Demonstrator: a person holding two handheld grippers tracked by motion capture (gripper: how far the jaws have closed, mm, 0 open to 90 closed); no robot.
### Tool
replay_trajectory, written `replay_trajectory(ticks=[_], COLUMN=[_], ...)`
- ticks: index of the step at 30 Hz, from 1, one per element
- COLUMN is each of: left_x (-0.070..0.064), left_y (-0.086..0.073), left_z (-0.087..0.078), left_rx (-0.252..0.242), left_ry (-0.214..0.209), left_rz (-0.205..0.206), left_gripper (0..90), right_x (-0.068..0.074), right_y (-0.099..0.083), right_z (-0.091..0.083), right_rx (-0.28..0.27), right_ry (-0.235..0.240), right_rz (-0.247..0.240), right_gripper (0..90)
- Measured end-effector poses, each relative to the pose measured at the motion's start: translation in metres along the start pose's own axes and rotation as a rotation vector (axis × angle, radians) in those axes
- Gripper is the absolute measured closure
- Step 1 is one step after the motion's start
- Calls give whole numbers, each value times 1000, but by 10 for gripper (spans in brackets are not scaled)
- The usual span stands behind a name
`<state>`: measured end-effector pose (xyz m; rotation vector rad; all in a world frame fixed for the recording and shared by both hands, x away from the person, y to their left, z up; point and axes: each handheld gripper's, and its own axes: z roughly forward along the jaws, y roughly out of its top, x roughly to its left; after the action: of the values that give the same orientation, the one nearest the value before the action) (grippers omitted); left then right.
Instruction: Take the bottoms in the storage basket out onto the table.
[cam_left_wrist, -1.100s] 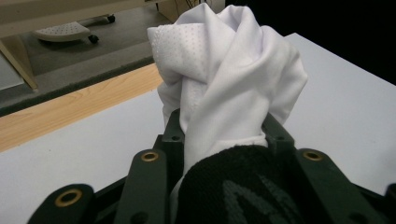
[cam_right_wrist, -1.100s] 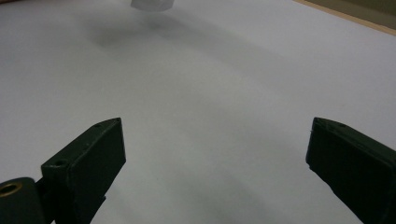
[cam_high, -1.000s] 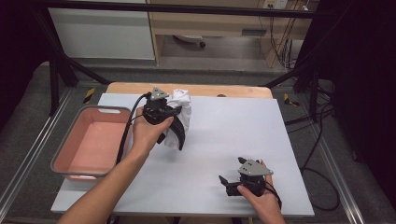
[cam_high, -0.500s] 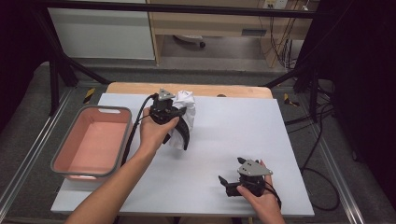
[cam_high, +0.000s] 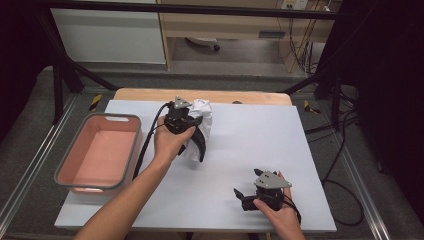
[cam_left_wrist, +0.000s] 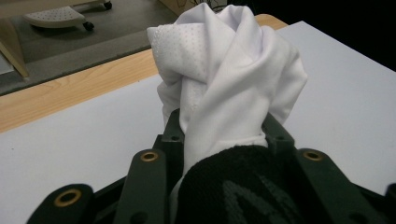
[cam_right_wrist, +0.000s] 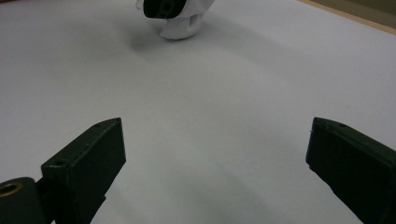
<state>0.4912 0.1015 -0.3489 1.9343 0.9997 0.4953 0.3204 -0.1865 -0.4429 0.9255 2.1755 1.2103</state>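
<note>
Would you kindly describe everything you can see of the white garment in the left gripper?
The white garment is a bunched, twisted bundle of soft fabric, part smooth and part perforated mesh, with a black band at its lower end. It is clamped between the jaws of the left gripper, above the far middle of the white table, right of the pink bin.

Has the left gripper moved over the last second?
Yes. The left gripper, shut on the white cloth, has shifted right, farther from the pink tub.
</note>
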Motion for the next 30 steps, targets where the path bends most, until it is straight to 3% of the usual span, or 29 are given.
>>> replay_trajectory(ticks=[30], left_x=[-29], left_y=[7], left_z=[14], left_rx=[1], left_ry=[-50], left_rz=[24], left_gripper=[609], right_x=[-1], right_y=[0], right_z=[0], right_rx=[-1], right_ry=[7], right_rz=[2], right_gripper=[49])
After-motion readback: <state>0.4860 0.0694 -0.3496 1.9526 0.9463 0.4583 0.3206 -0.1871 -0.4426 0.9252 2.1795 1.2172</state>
